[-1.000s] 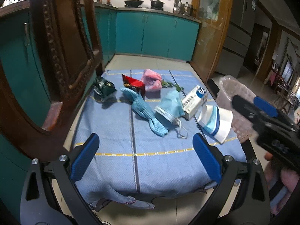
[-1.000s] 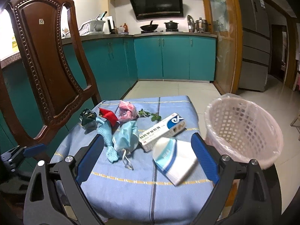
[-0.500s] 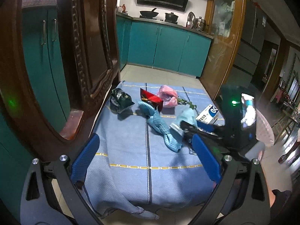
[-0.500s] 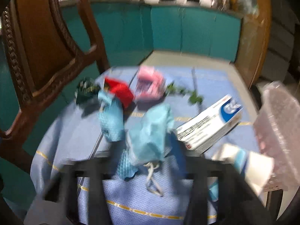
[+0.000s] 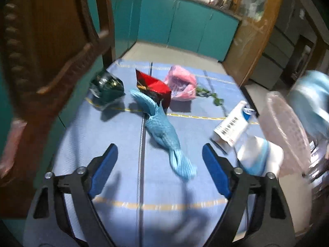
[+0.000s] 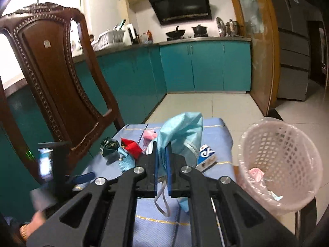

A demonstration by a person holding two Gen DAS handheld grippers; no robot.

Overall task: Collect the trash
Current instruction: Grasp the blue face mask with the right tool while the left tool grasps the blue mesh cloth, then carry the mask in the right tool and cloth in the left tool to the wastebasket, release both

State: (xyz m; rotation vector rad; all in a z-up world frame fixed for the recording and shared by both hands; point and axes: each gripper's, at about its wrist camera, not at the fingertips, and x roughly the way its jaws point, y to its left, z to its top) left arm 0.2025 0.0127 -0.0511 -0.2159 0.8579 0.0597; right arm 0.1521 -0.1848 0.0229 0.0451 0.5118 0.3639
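My right gripper is shut on a light blue face mask and holds it above the table, left of the pink basket. In the left wrist view the mask is a blur over the basket. My left gripper hovers low over the blue tablecloth, its jaws closing. The tail of a blue mesh cloth lies between the fingers, untouched. Beyond lie a dark green wrapper, a red packet, a pink bag, a white and blue box and a white and blue cup.
A carved wooden chair stands tight against the table's left side. A green sprig lies behind the box. The basket holds a few scraps. Teal cabinets line the far wall across a tiled floor.
My right gripper has shut on the face mask and lifted it off the table. My left gripper has moved forward and down toward the blue mesh cloth, and its jaws have narrowed.
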